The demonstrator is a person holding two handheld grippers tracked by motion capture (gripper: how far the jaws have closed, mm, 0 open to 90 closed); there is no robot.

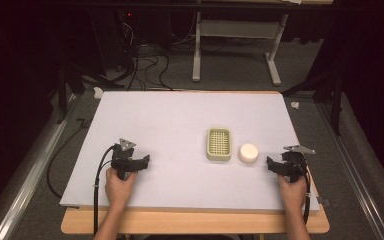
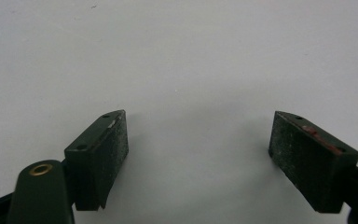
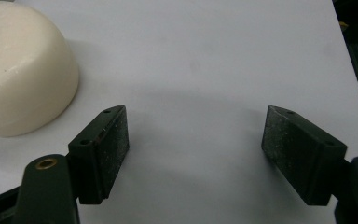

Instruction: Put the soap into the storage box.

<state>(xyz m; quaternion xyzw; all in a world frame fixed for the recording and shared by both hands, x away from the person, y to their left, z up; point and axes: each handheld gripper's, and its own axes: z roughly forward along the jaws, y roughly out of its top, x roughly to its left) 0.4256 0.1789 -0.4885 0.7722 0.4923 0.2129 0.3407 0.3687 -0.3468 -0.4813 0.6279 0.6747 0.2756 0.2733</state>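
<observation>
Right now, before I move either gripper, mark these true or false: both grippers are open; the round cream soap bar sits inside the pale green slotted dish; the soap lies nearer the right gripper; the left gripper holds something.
1. Both grippers are open. True: the left gripper and right gripper both show jaws spread wide.
2. The round cream soap bar sits inside the pale green slotted dish. False: it lies beside the dish, on the white mat.
3. The soap lies nearer the right gripper. True.
4. The left gripper holds something. False: only bare mat lies between its jaws.

Only the soap dish [image 1: 218, 144] and round soap [image 1: 248, 152] interrupt the bare white mat [image 1: 170, 120].
</observation>
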